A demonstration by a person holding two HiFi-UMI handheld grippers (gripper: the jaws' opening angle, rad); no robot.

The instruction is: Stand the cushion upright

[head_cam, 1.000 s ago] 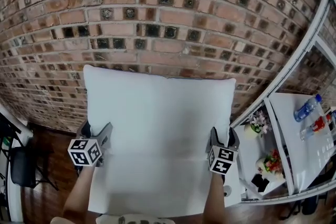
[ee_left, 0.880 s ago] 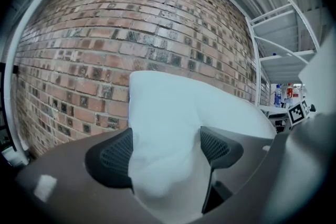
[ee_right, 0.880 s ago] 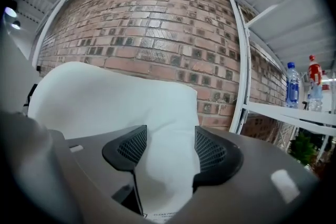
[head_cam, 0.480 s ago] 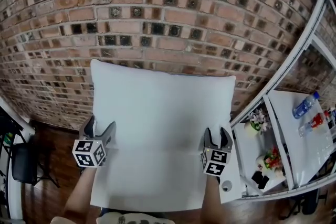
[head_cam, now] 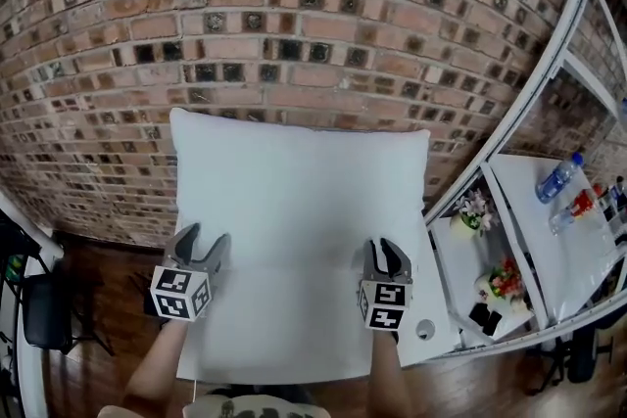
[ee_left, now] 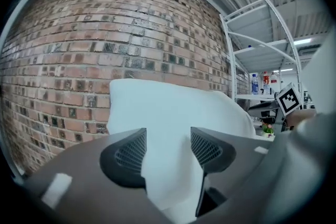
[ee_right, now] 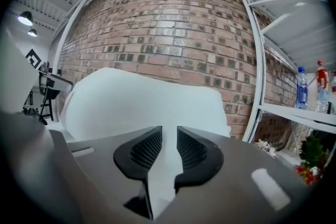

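A big white cushion [head_cam: 304,191] stands upright against the brick wall, its lower edge on a white tabletop [head_cam: 294,352]. It fills the middle of the left gripper view [ee_left: 173,105] and of the right gripper view [ee_right: 142,97]. My left gripper [head_cam: 204,238] is near the cushion's lower left, apart from it. Its jaws are closing, still well apart [ee_left: 168,139], with only white surface seen between them. My right gripper [head_cam: 382,250] is near the lower right. Its jaws are closing to a narrow slit [ee_right: 169,134] and press on nothing.
The brick wall [head_cam: 294,24] runs behind the cushion. A white shelf rack [head_cam: 529,210] at the right holds bottles [head_cam: 556,179] and small potted plants [head_cam: 472,209]. A black chair [head_cam: 39,308] stands on the wooden floor at the left.
Both grippers have let go of the cushion's sides and drawn back toward me. Their jaws have narrowed, the right more than the left. The cushion stays upright against the wall.
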